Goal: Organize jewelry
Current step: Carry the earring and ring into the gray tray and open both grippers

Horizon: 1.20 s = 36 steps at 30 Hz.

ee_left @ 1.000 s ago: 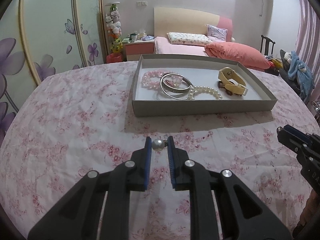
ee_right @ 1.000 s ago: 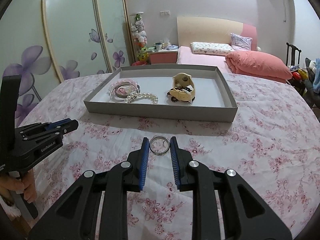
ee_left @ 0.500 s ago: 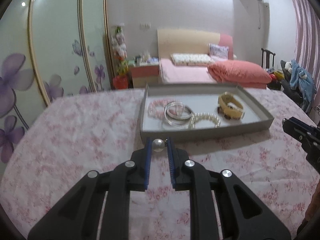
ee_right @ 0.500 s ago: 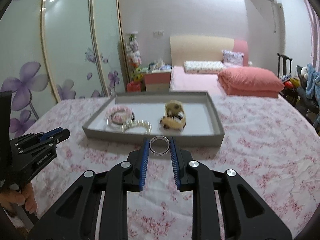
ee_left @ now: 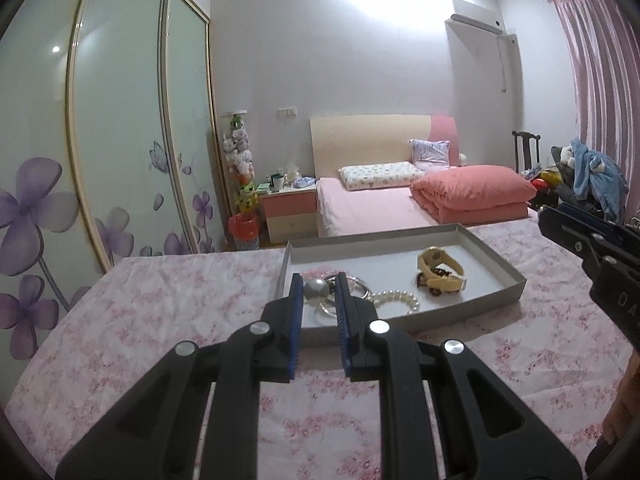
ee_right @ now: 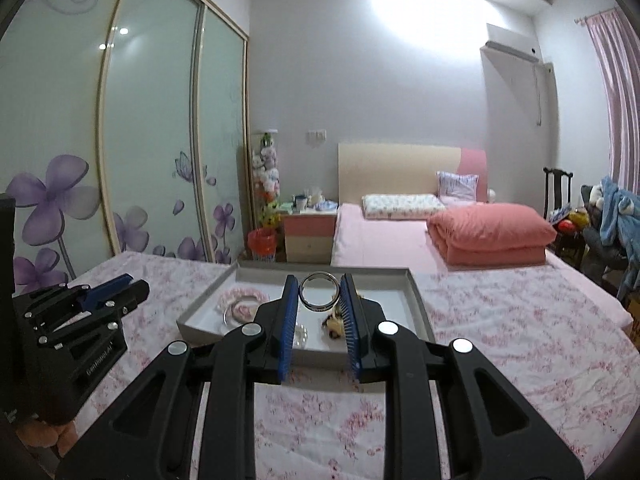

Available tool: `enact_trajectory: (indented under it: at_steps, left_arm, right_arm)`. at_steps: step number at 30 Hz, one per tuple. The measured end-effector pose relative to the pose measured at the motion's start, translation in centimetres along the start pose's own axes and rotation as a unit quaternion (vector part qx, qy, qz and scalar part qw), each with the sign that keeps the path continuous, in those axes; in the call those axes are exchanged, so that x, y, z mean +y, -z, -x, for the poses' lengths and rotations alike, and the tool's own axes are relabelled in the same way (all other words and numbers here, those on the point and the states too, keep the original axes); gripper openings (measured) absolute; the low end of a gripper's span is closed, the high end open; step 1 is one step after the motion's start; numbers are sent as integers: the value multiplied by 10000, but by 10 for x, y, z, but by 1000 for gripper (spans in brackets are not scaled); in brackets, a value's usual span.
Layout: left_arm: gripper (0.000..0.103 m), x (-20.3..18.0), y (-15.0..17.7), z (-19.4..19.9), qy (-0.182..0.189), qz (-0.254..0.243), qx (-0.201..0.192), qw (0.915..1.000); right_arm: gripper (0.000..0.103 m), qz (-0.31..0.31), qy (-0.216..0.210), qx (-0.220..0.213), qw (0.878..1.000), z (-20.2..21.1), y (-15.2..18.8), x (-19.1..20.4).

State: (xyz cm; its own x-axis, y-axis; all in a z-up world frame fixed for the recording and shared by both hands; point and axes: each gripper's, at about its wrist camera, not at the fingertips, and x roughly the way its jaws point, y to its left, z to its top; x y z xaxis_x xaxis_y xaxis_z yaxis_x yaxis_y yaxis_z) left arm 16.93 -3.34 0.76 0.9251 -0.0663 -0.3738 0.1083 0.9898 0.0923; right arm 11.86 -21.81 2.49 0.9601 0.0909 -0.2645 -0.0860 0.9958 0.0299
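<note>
Floral pink cloth covers the table [ee_left: 168, 312], where a grey tray [ee_left: 502, 268] holds bracelets. Left tool [ee_left: 319, 292] pinches a silver bead [ee_left: 315, 289] and right tool [ee_right: 319, 294] clamps a silver ring [ee_right: 319, 293], both raised before the tray.

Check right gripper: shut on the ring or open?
Shut on the silver ring: the right gripper fingers press both its sides, holding it aloft before the tray.
</note>
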Motion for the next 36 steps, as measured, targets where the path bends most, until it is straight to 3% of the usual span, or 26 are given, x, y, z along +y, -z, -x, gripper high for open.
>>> enact_trajectory:
  at_steps: [11,36]
  left_arm:
    - [16,-8,-13,-14,25,54,-185,9998]
    - [16,-17,-25,-69,76,79,-122,9999]
  right_arm:
    - [23,129,224,-561,9981,-14,-12,6]
    - [23,-132,448,-416,9980,-69,-19,-11]
